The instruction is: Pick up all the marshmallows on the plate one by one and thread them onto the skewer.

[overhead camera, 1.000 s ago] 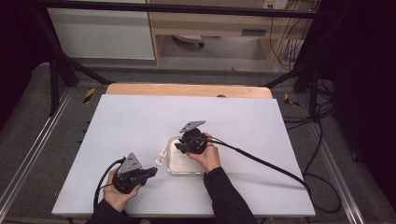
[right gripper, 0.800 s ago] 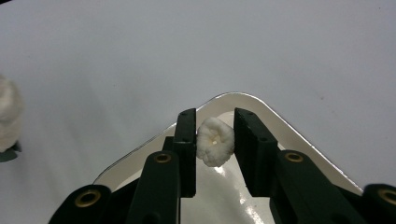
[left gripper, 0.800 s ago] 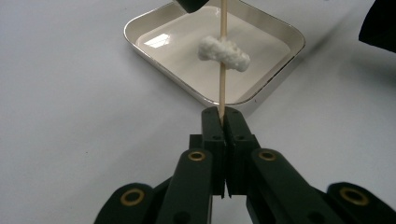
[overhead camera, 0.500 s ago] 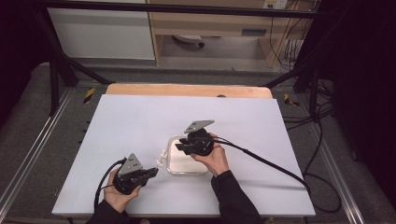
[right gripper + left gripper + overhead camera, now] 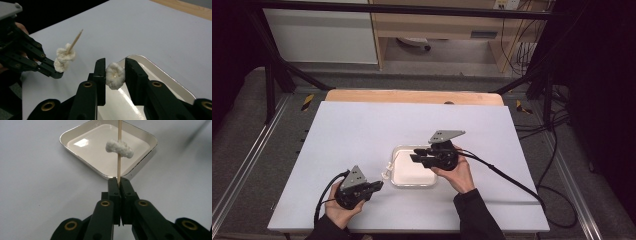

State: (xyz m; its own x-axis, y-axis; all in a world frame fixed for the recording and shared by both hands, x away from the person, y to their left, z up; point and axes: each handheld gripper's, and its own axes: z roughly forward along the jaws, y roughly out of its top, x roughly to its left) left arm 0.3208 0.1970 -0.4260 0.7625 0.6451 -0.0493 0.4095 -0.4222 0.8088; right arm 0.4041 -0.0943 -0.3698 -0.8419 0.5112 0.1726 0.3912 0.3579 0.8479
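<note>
My left gripper (image 5: 119, 181) is shut on the lower end of a thin wooden skewer (image 5: 119, 167). The skewer stands up in front of the white square tray (image 5: 82, 147) with a white puffy piece (image 5: 119, 148) threaded on it. In the high view this gripper (image 5: 379, 185) rests on the table just left of the tray (image 5: 407, 172). My right gripper (image 5: 115, 62) holds a second round white piece (image 5: 115, 76) between its jaws, above the tray's edge (image 5: 160, 72). The skewer's pointed tip (image 5: 75, 41) and its threaded piece (image 5: 64, 58) lie a short way to its left.
A white table sheet (image 5: 362, 130) covers the work area, with a wooden strip (image 5: 412, 96) along its far edge. The right gripper's black cable (image 5: 507, 177) trails off to the right. Dark rails and floor surround the table.
My right gripper has lifted and shifted to the right over the tray, carrying the white piece. The left gripper and its skewer stayed where they were.
</note>
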